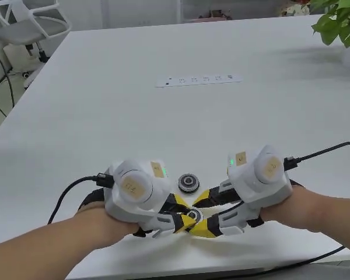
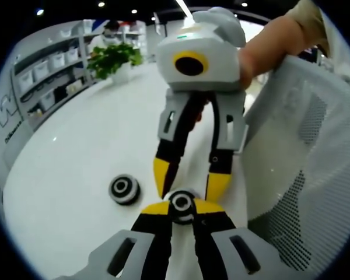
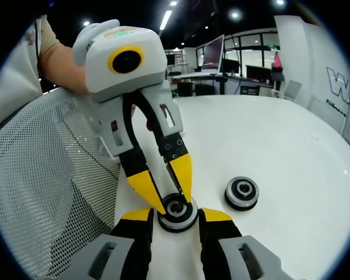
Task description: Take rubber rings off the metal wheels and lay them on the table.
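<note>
- Both grippers work low over the white table (image 1: 134,116), close to its near edge; that edge runs just behind the jaws on the person's side.
- Ahead of the jaws the table is wide and bare up to a power strip (image 1: 198,80), well apart from them.
- A white mesh chair back (image 3: 46,175) stands close behind the hands, beside the table edge.
- Black cable (image 1: 70,192) trails from the left gripper's rear across the table. A second one (image 1: 321,153) runs from the right gripper.
- The jaws of the two grippers meet tip to tip on one metal wheel (image 1: 191,217), which lies flat on the table.
- Right gripper (image 3: 177,216): jaws narrow, one yellow tip against each side of the wheel, gripping it.
- Left gripper (image 2: 182,208): jaws narrow, tips on the same wheel. In the right gripper view they converge on its far rim. Cannot tell whether they pinch the ring alone or the whole wheel.
- Second wheel (image 1: 188,182): flat on the table just beyond the jaws, touching neither gripper, with its dark rubber ring (image 3: 242,205) on it.
</note>
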A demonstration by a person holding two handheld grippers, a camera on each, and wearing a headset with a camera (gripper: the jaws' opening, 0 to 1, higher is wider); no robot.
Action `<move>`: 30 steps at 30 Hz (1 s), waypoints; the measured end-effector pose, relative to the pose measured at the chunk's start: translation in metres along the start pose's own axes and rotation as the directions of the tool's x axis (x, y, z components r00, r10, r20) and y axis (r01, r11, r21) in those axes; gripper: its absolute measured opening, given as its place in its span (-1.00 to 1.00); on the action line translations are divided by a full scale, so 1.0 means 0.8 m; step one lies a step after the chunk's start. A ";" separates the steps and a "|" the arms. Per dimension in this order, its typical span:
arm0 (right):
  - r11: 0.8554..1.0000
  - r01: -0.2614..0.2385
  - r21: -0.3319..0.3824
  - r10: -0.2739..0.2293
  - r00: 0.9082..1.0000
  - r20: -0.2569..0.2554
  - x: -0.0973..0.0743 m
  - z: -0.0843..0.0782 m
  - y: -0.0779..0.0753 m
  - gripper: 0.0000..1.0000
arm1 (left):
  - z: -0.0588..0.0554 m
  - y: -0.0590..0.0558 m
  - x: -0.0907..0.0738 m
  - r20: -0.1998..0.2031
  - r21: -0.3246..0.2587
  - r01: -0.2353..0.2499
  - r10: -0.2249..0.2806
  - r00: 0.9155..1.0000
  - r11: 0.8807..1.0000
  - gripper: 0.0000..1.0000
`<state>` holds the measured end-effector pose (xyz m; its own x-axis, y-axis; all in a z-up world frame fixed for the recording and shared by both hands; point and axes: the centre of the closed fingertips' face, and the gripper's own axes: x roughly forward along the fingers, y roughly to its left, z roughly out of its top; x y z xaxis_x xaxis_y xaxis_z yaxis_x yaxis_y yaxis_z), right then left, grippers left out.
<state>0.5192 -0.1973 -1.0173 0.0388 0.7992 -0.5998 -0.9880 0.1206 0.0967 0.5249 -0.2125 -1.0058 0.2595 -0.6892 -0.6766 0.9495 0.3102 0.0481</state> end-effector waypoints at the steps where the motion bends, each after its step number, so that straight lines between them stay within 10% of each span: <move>1: 1.000 0.000 -0.003 0.000 1.000 -0.001 0.000 0.000 0.001 -0.46 | 0.000 0.000 0.000 0.001 -0.001 0.000 0.000 1.000 1.000 -0.73; 30: 0.999 0.036 -0.013 -0.037 0.998 -0.052 -0.020 -0.020 -0.004 -0.88 | -0.001 0.002 0.001 0.012 -0.008 -0.015 0.015 1.000 1.000 -0.73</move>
<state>0.5192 -0.2197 -1.0205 0.0675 0.7626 -0.6434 -0.9877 0.1421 0.0648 0.5261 -0.2122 -1.0064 0.2756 -0.6925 -0.6667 0.9441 0.3254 0.0523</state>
